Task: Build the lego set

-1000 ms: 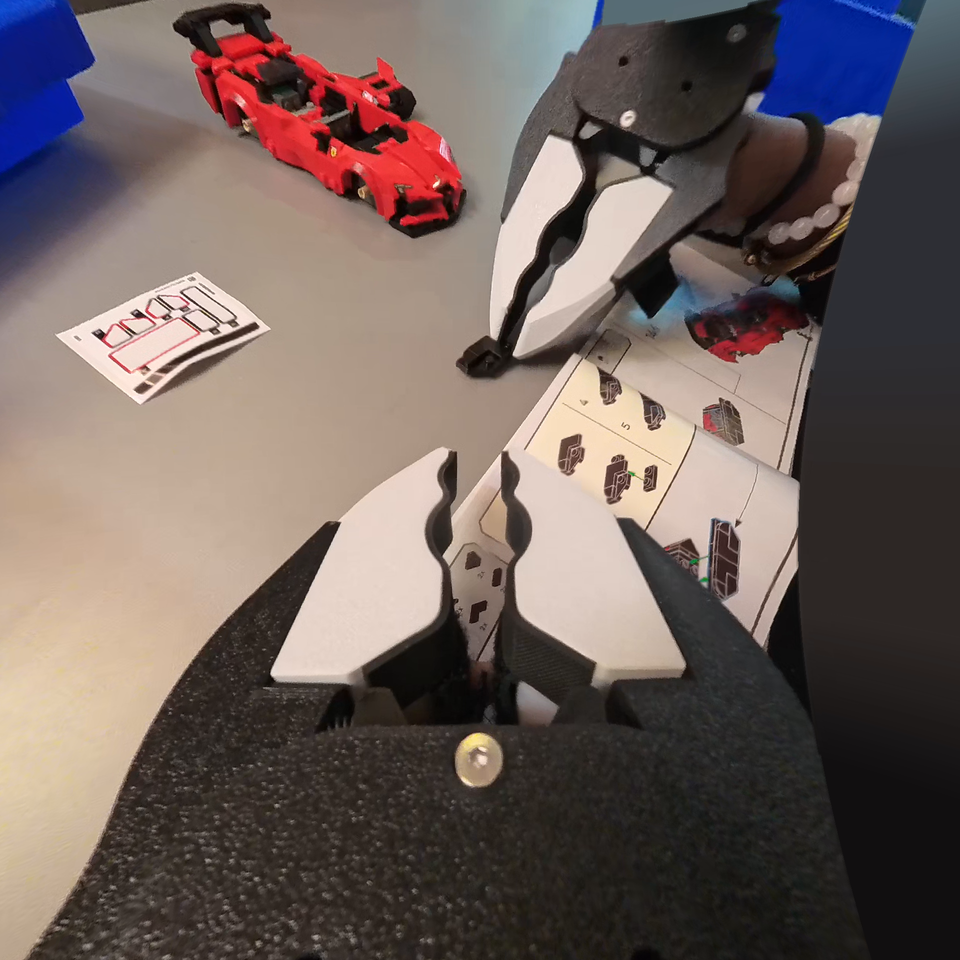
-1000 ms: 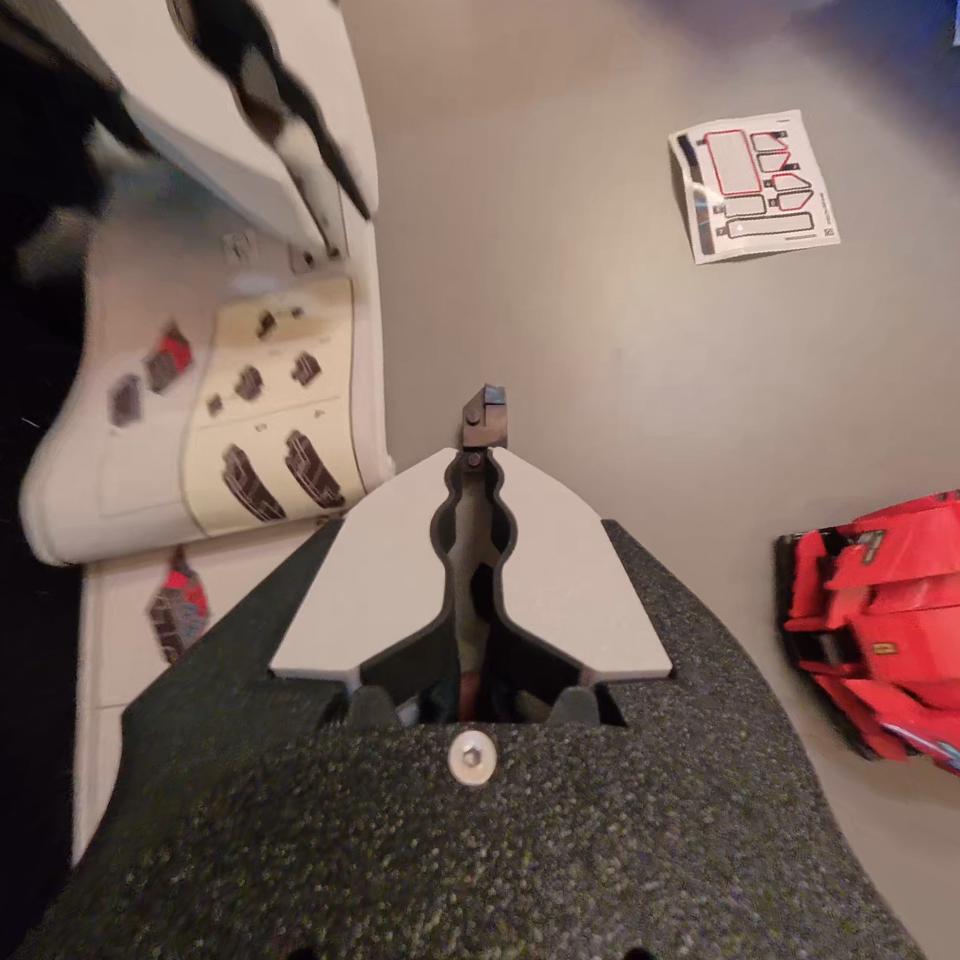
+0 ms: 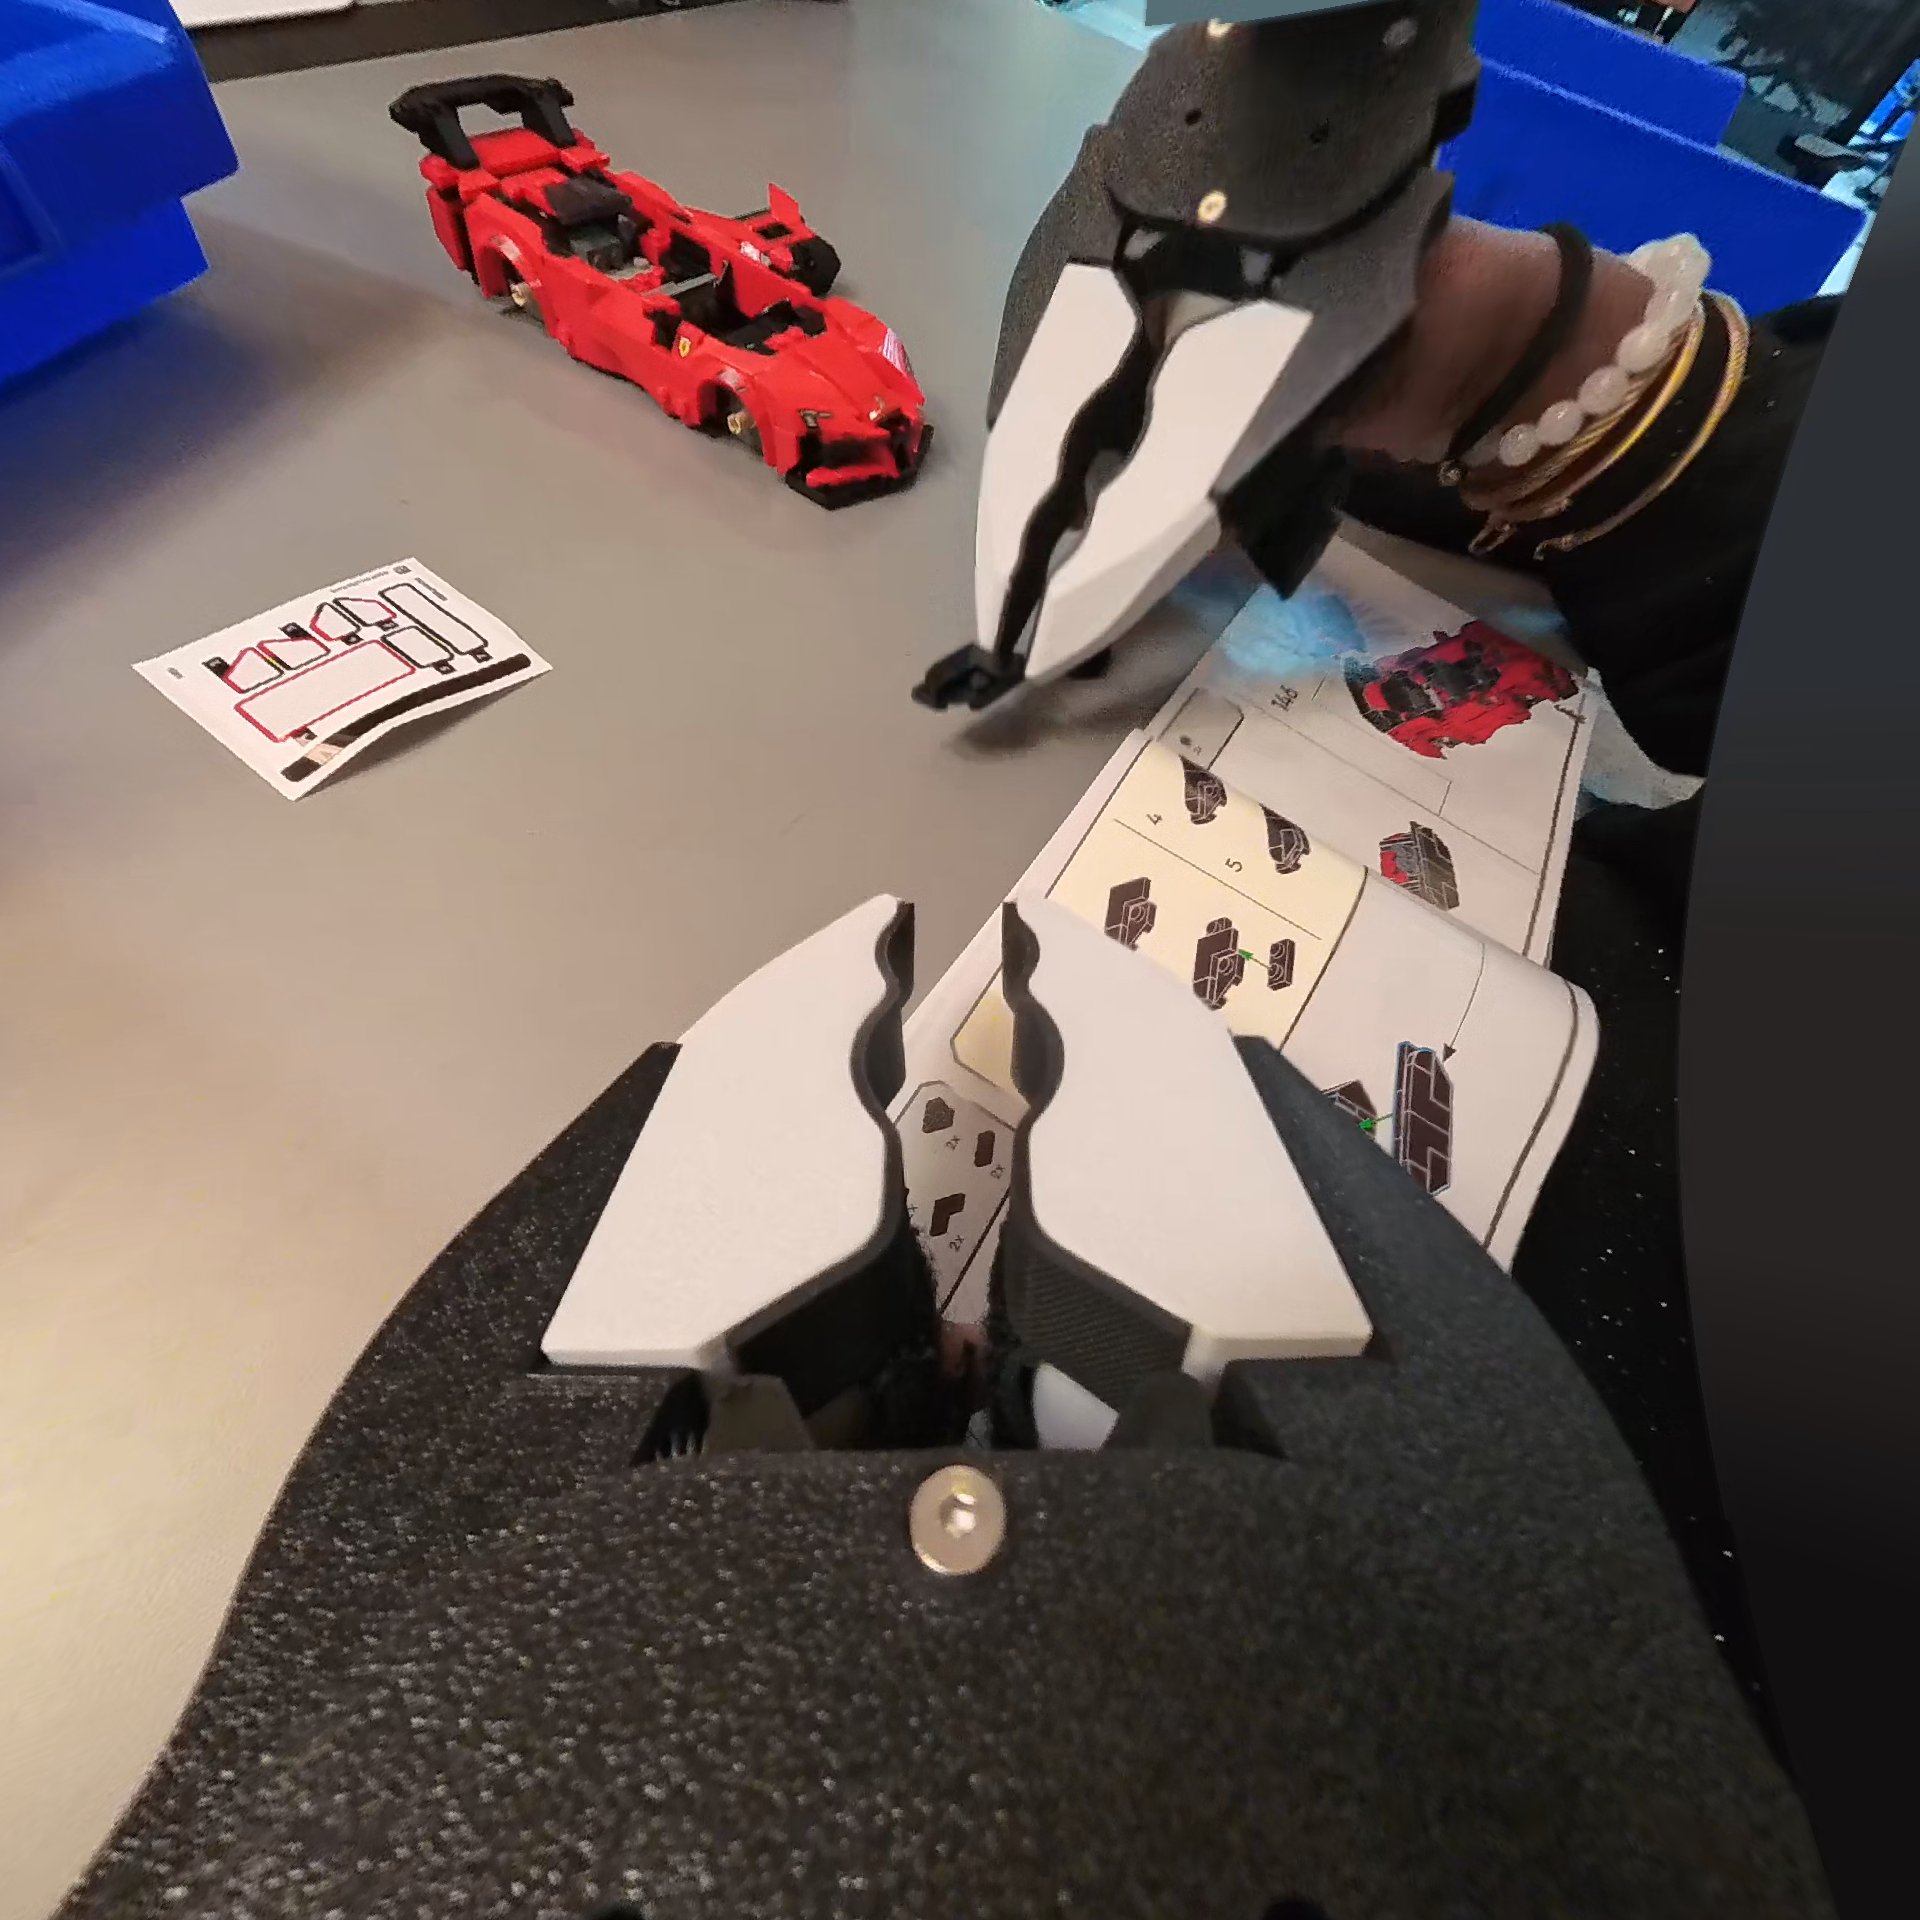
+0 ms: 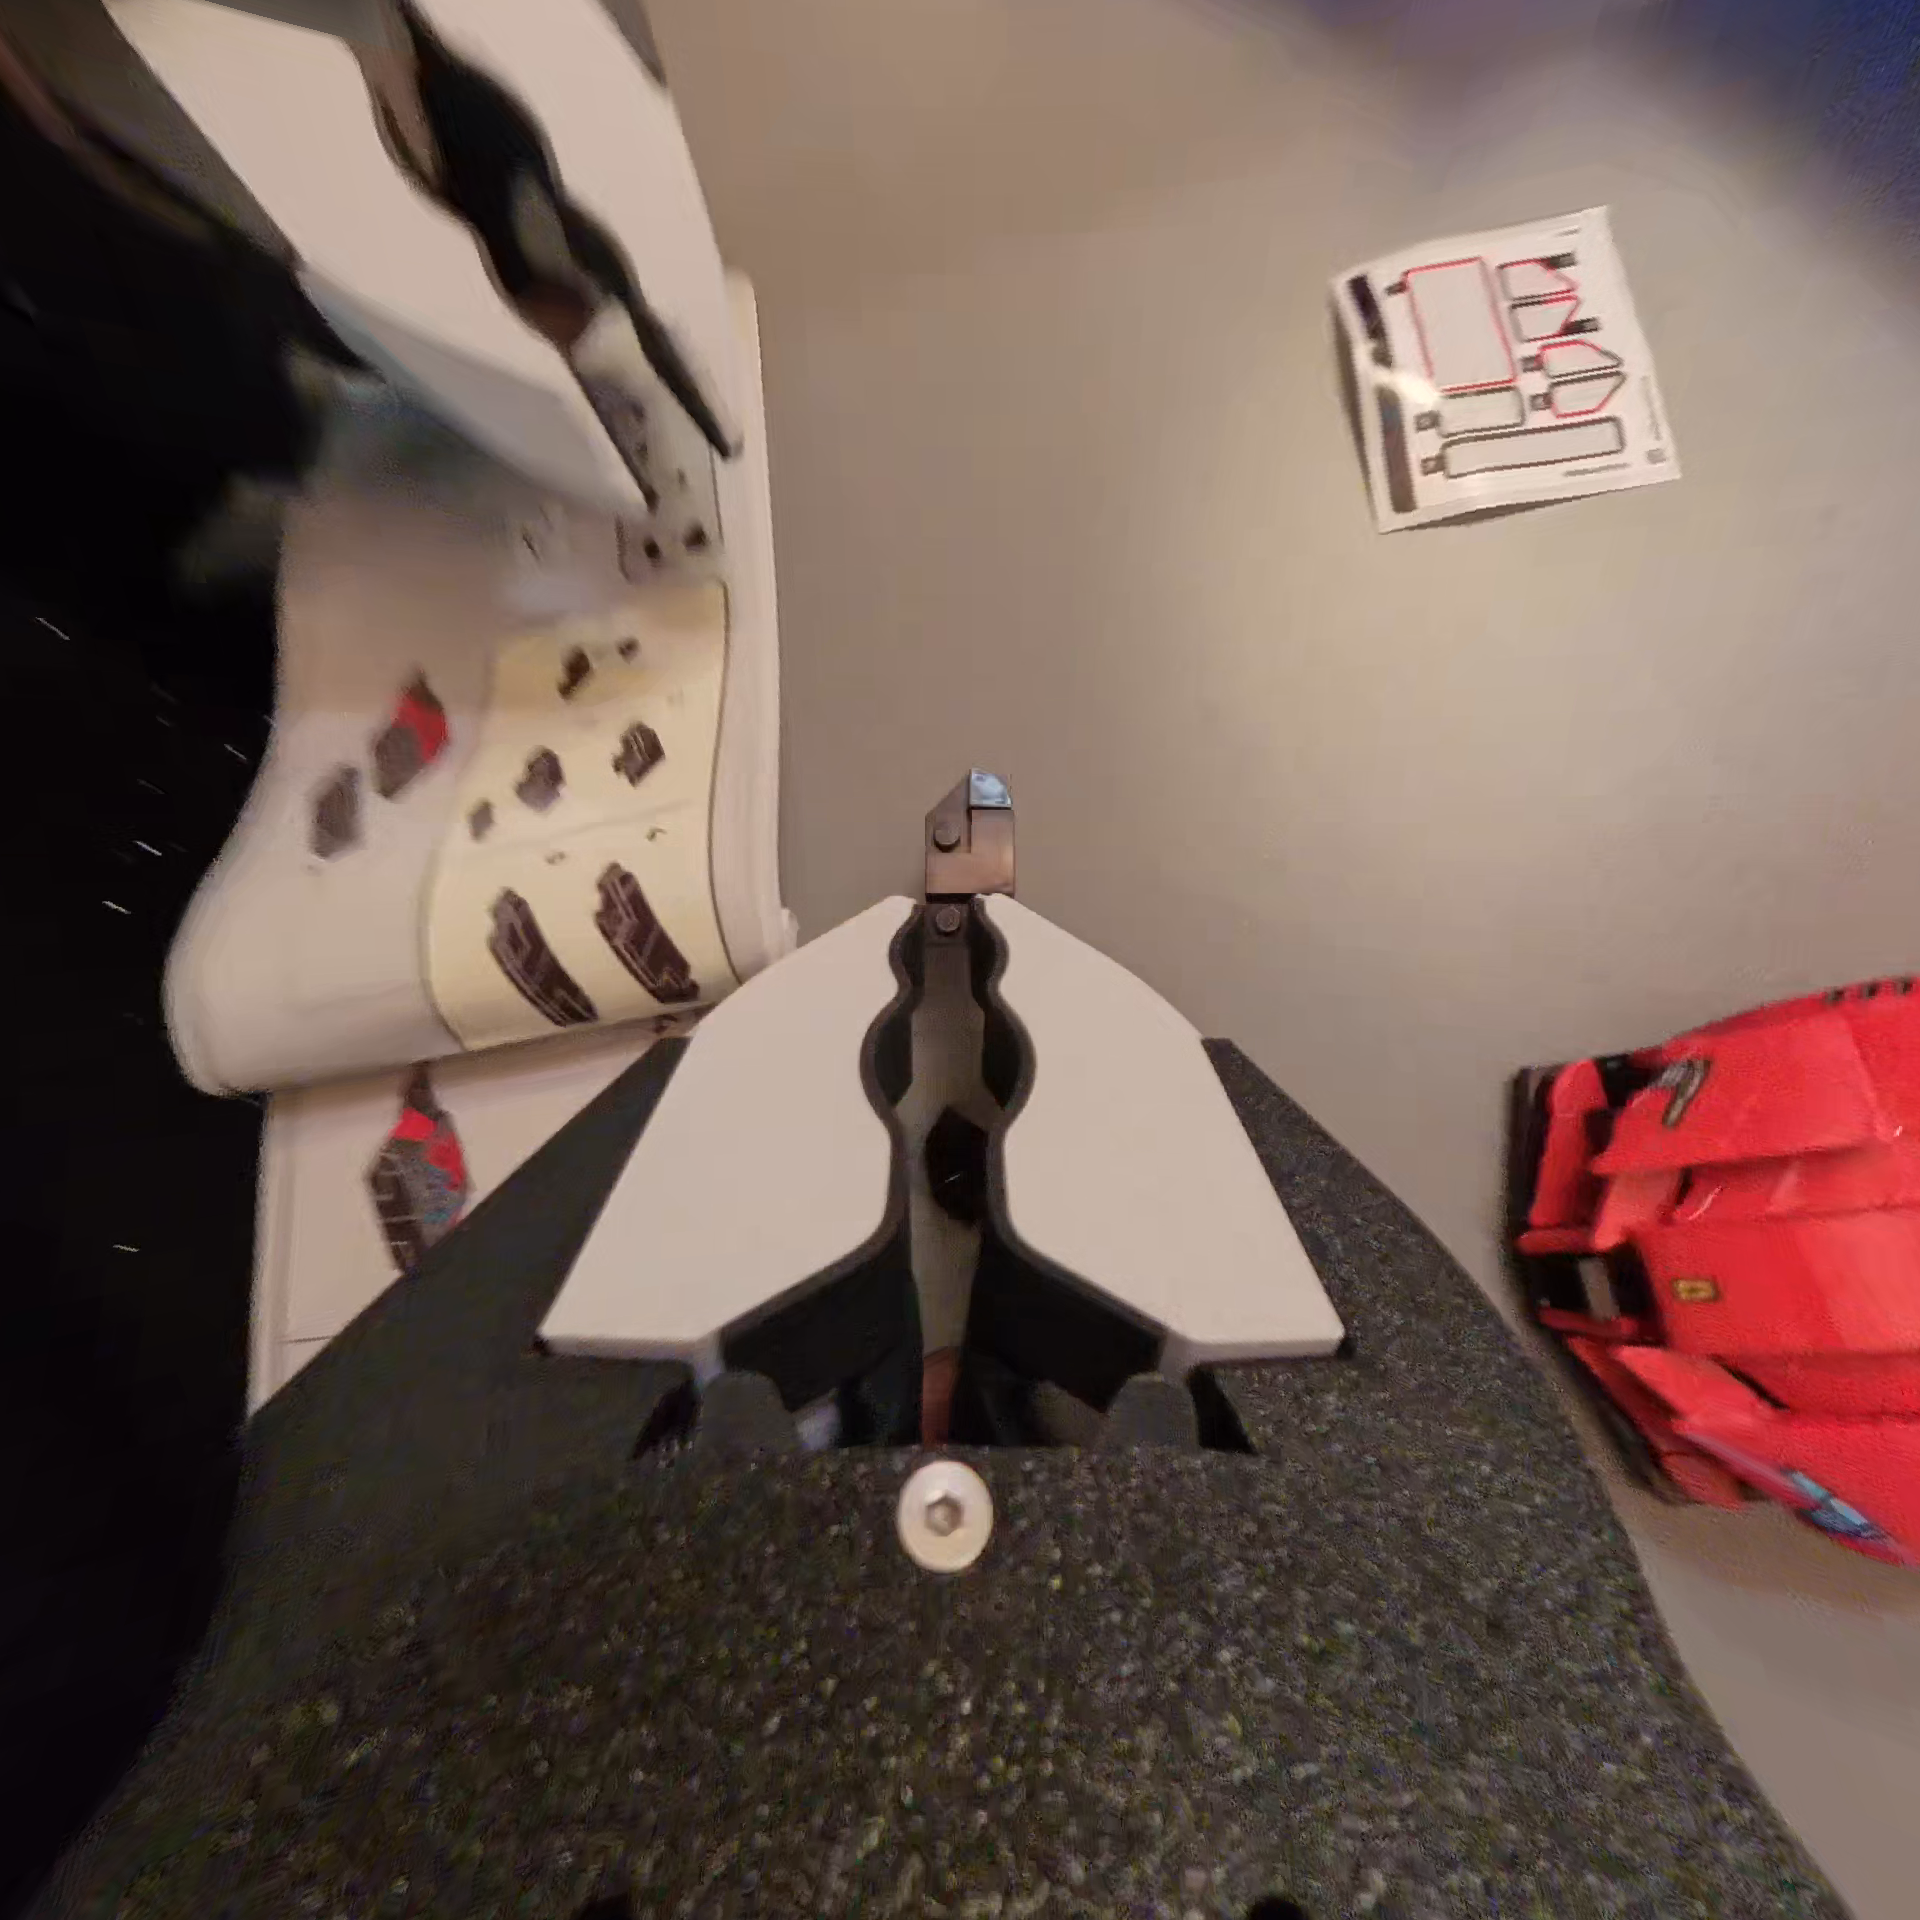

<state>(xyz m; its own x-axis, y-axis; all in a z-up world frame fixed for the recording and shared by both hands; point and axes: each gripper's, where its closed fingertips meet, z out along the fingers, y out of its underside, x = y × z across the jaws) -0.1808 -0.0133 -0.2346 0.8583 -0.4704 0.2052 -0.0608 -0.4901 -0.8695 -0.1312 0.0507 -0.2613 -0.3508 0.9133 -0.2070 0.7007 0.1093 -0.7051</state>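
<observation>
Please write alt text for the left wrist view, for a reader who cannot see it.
The right gripper pinches a small black lego piece just above the grey table, beside an open instruction booklet. The left gripper sits slightly open in front; a red lego car and sticker sheet lie beyond.

Soft, even light on the grey tabletop (image 3: 312,1039); the right wrist view is blurred at its left edge, with wide-angle bending.
</observation>
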